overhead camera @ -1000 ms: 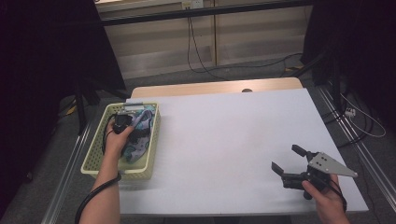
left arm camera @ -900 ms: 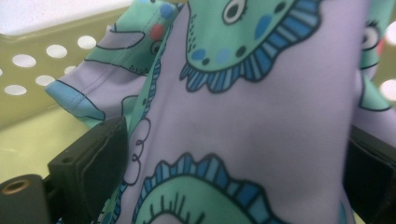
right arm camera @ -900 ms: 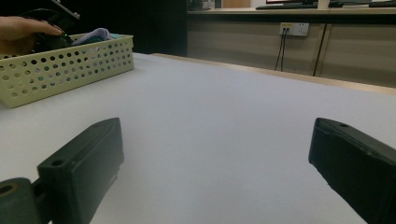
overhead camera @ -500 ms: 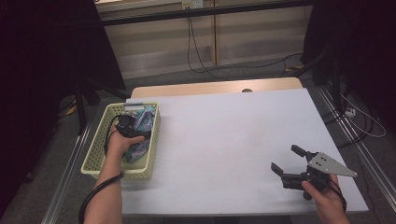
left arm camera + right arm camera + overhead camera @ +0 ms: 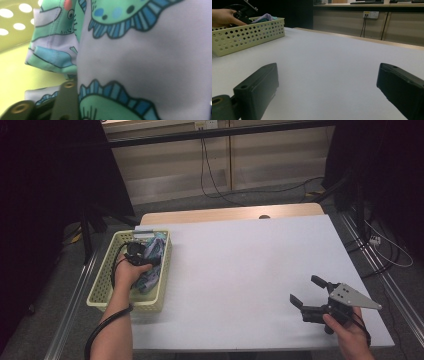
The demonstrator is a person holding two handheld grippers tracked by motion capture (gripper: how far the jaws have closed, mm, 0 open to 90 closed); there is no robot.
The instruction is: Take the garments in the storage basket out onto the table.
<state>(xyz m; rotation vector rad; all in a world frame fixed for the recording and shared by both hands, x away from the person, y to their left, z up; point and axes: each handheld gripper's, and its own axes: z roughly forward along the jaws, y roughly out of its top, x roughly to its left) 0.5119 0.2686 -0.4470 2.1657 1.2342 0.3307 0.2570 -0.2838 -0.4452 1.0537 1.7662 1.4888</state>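
Note:
A pale yellow perforated basket [image 5: 100, 292] stands at the table's left edge. In it lies a white cloth [image 5: 152, 267] printed with green and blue creatures. My left gripper [image 5: 140, 255] is down inside the basket, pushed into that cloth. In the left gripper view the cloth [image 5: 150, 57] presses right against the camera, and one finger [image 5: 67, 100] shows at the bottom left with fabric over the other side. My right gripper [image 5: 307, 290] rests low over the table's front right, open, with nothing between its jaws [image 5: 327, 82].
The white table top [image 5: 240, 270] stretches between the basket [image 5: 249, 35] and my right gripper. A wooden strip [image 5: 225, 214] runs along the far edge. Cables [image 5: 215, 175] lie on the floor beyond. Metal rails [image 5: 390, 275] flank the table.
My left hand has shifted slightly in the basket and settled lower onto the cloth. The right gripper has stayed where it was.

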